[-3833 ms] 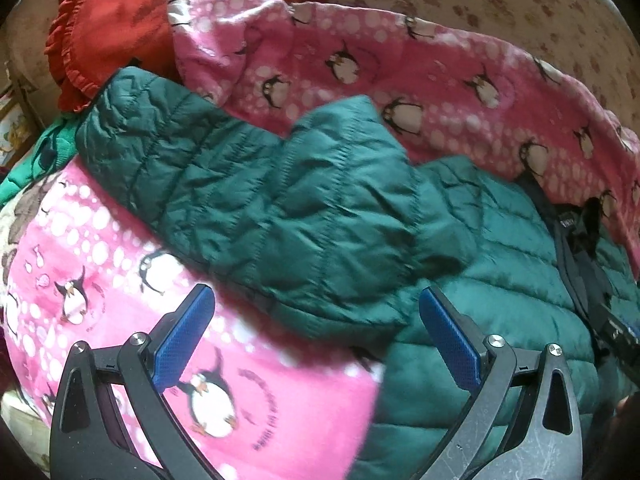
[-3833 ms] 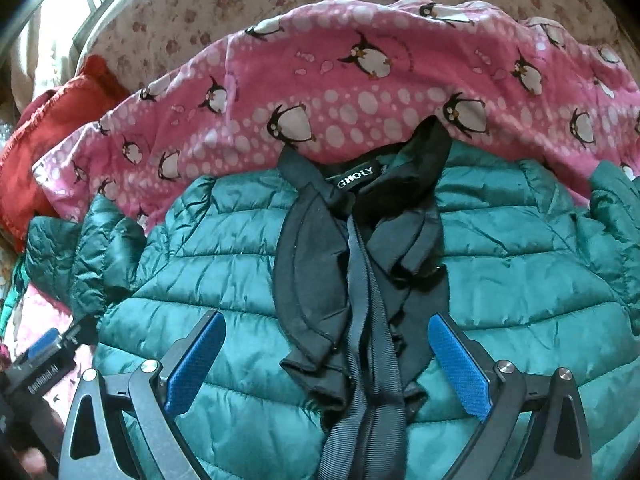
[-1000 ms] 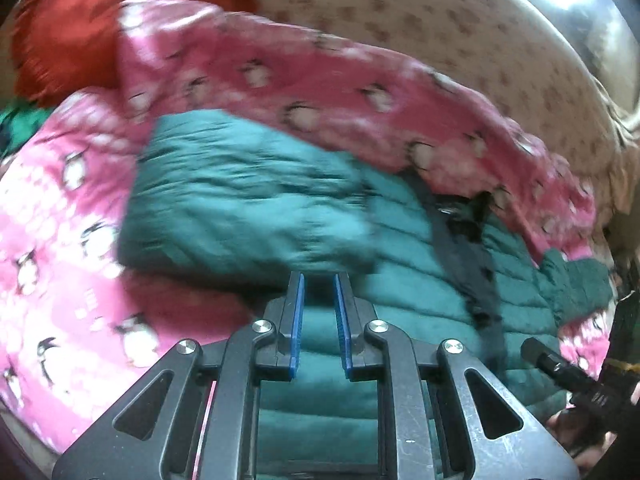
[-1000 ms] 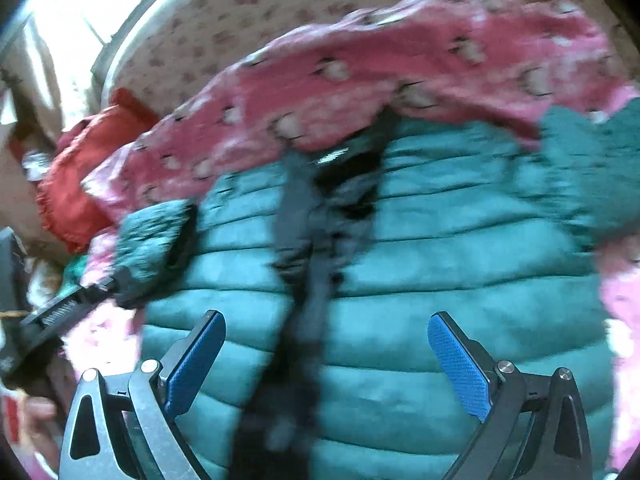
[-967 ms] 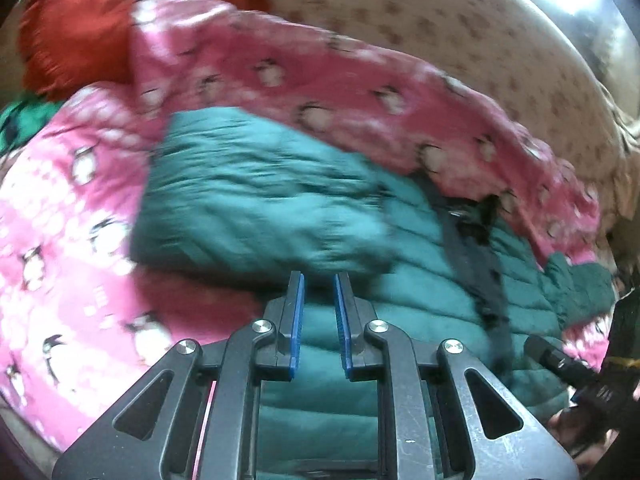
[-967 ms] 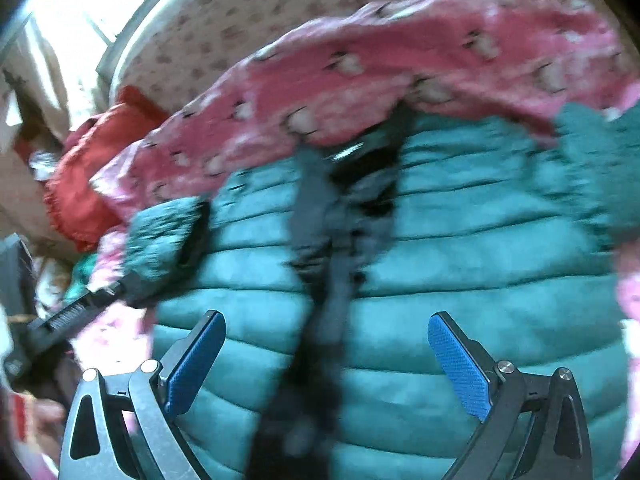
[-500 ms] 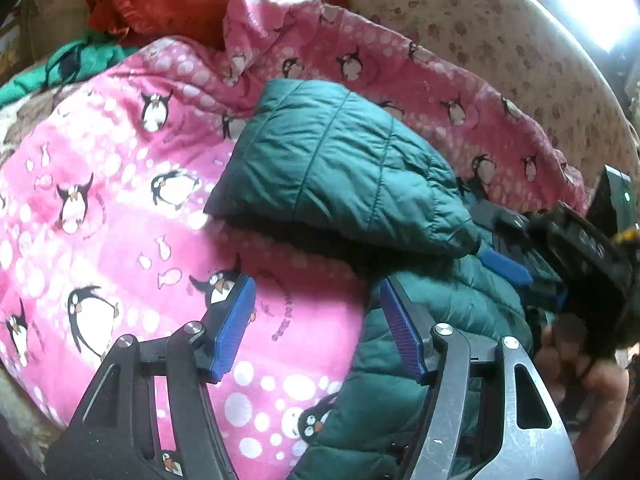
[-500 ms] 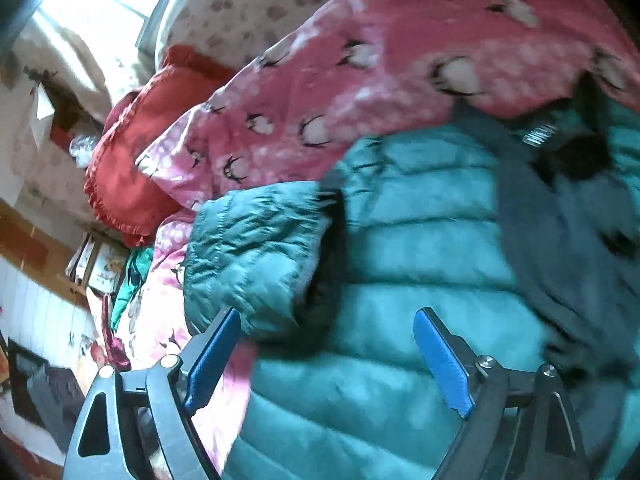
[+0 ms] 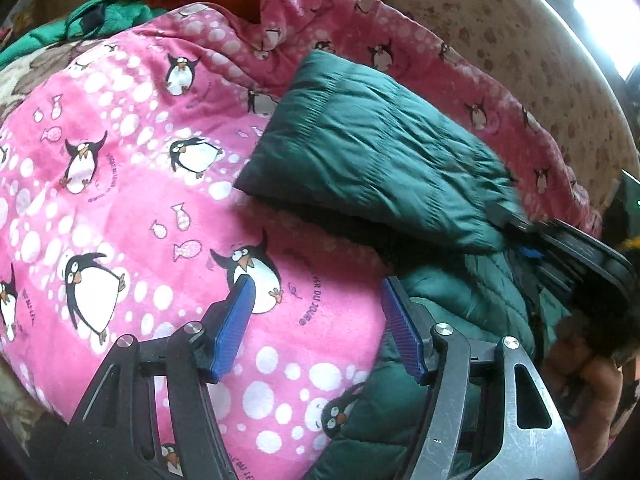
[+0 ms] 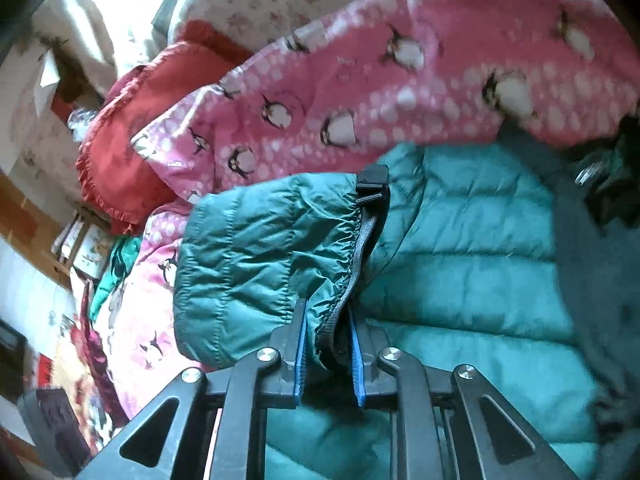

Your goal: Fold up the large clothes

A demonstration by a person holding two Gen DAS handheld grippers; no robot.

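Note:
A dark green quilted jacket lies on a pink penguin blanket. Its left sleeve is folded across toward the jacket body. My right gripper is shut on the sleeve's elastic cuff and holds it over the jacket's front. That gripper also shows at the right of the left wrist view. My left gripper is open and empty, low over the blanket beside the jacket's edge.
A red ruffled cushion and a green garment lie at the far left. A beige floral sheet covers the back. Clutter and a box stand beyond the bed's left edge.
My right gripper swung left and closed on the sleeve cuff. My left gripper, shut a second ago, let go, opened and drew back over the pink blanket.

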